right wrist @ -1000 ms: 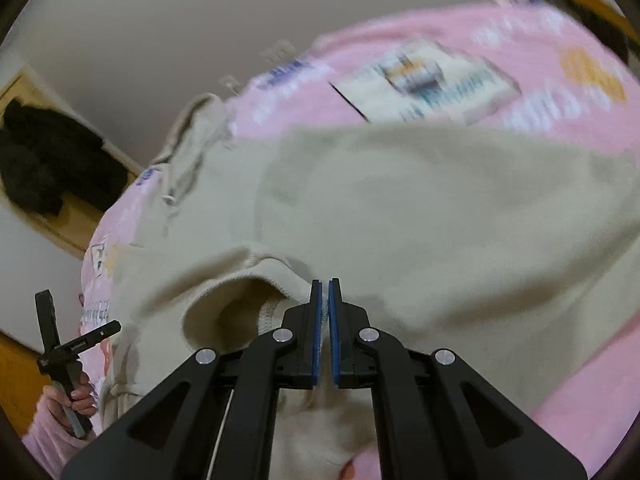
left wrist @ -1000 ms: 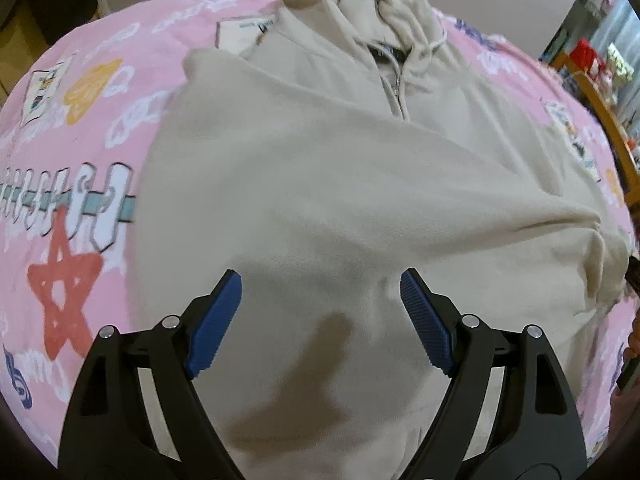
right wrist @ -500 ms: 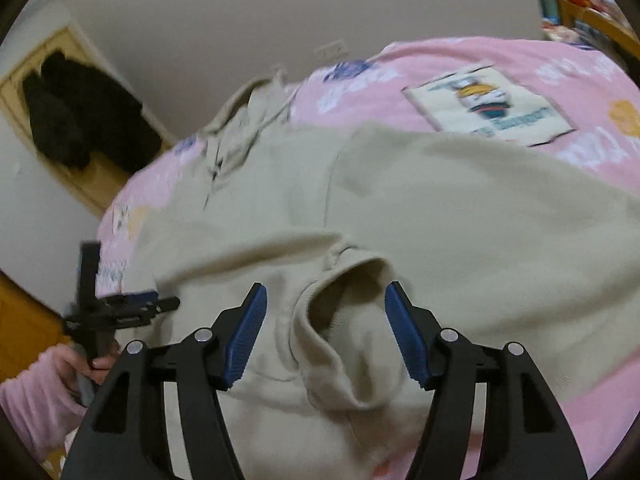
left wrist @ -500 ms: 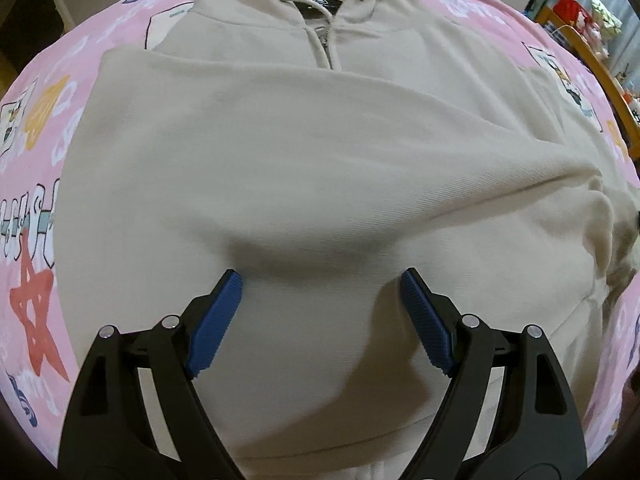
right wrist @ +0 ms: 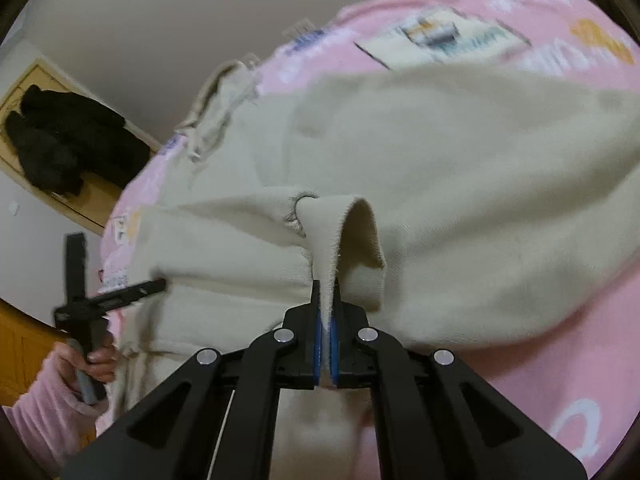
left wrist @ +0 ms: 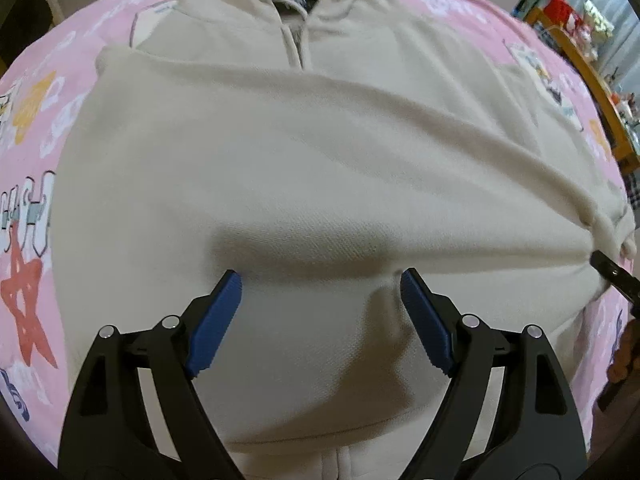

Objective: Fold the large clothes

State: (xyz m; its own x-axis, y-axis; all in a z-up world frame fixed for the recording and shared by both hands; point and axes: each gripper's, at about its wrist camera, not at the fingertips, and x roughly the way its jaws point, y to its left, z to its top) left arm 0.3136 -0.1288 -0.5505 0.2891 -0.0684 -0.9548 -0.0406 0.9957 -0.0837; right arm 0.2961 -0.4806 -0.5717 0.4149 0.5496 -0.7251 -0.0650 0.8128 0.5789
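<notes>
A beige zip hoodie (left wrist: 320,168) lies on a pink printed bedspread (left wrist: 36,152), hood at the far side, one sleeve folded across the chest. My left gripper (left wrist: 320,280) is open and empty, just above the folded sleeve. My right gripper (right wrist: 326,292) is shut on the sleeve cuff (right wrist: 344,236) and holds it up off the hoodie body (right wrist: 480,168). The left gripper also shows in the right wrist view (right wrist: 100,300), held in a hand at the left. The right gripper's tip shows at the right edge of the left wrist view (left wrist: 612,276).
A dark garment (right wrist: 60,148) hangs against a wooden panel at the far left. A wooden frame with colourful items (left wrist: 580,36) stands beyond the bed's right side. A grey wall (right wrist: 200,8) is behind the bed.
My right gripper opened half a second ago and has now shut on the sleeve cuff and lifted it. My left gripper stayed open and moved forward over the folded sleeve.
</notes>
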